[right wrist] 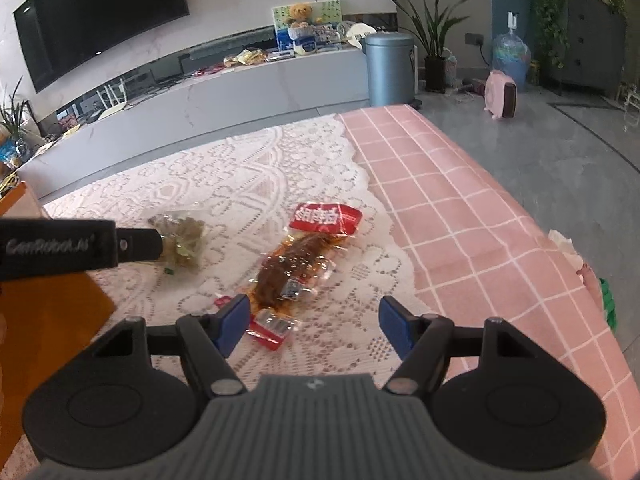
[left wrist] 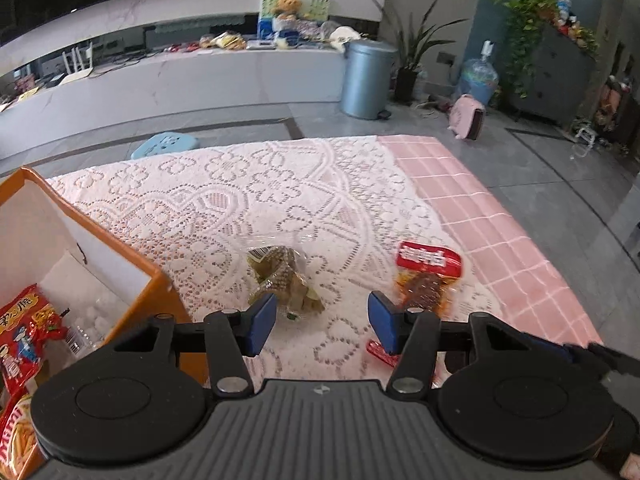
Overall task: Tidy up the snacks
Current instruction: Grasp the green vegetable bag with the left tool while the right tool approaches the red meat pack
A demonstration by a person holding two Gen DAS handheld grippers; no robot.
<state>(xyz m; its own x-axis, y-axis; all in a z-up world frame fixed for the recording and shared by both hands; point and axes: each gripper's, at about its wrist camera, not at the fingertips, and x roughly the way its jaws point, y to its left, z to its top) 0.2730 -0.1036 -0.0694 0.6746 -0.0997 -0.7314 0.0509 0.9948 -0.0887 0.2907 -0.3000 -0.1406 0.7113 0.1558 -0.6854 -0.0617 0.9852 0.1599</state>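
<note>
Two red packets [left wrist: 24, 320] in orange box [left wrist: 132, 268]

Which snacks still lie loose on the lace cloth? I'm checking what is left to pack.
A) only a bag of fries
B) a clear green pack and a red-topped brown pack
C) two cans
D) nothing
B: the clear green pack and the red-topped brown pack lie on the lace cloth, outside the orange box.
</note>
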